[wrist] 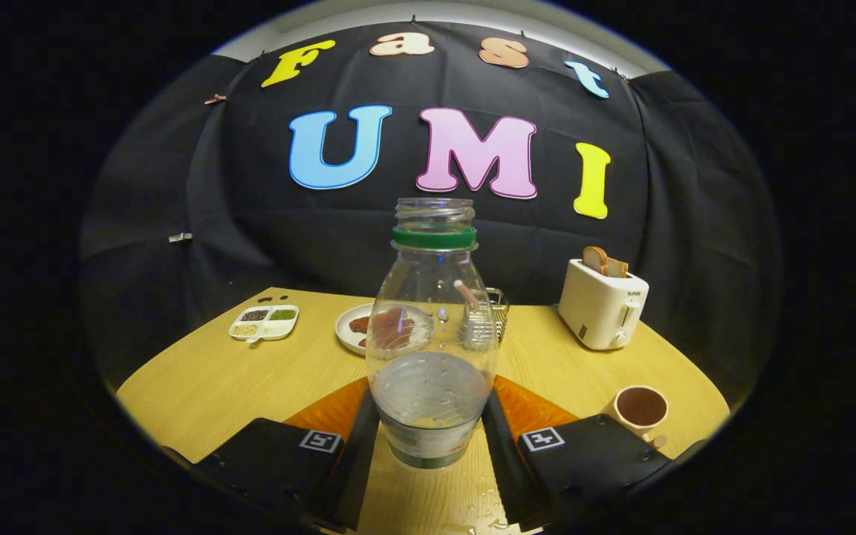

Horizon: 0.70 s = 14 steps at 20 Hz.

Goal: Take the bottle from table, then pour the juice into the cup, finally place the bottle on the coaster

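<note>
The claw (pixel 432 438) is closed on the clear bottle (pixel 432 334), both fingers pressing its lower sides as it stands upright on the tabletop (pixel 205 379). The cup (pixel 640 409) sits near the tabletop's right edge, beside the right finger.

Staged kitchen-table booth, black cloth wall (pixel 138 223), wooden table (pixel 212 379), toaster (pixel 602 305) holding bread, plated food (pixel 357 327)

You can read one brand, "SUPOR", on the front of the toaster (pixel 603 305) at the table's (pixel 212 386) far right edge; the bottle's (pixel 432 334) label is too blurred to read.
</note>
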Tool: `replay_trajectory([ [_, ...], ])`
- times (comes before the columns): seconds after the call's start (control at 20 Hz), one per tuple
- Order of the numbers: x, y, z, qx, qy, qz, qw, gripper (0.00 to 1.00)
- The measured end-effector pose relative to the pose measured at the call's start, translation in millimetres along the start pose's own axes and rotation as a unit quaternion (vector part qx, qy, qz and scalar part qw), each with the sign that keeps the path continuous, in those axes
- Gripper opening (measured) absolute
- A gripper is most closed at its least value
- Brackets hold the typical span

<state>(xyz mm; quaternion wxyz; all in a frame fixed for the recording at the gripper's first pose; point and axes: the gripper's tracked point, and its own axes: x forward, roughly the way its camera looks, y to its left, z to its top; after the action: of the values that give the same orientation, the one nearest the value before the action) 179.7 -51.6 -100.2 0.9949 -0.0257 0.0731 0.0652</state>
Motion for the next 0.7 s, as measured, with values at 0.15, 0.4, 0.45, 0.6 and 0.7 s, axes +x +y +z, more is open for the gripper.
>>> replay_trajectory([
  [0.15, 31.5, -7.6, 5.9, 0.008, -0.008, -0.016, 1.000, 0.72],
  [0.4, 75.0, -31.8, -1.1, 0.036, -0.003, -0.055, 0.998, 0.72],
  [0.45, 81.8, -34.5, -2.6, 0.038, -0.005, -0.060, 0.997, 0.72],
  [0.6, 101.9, -43.3, -8.6, 0.048, -0.005, -0.072, 0.996, 0.72],
  [0.7, 110.0, -45.5, -14.2, 0.046, -0.002, -0.076, 0.996, 0.72],
])
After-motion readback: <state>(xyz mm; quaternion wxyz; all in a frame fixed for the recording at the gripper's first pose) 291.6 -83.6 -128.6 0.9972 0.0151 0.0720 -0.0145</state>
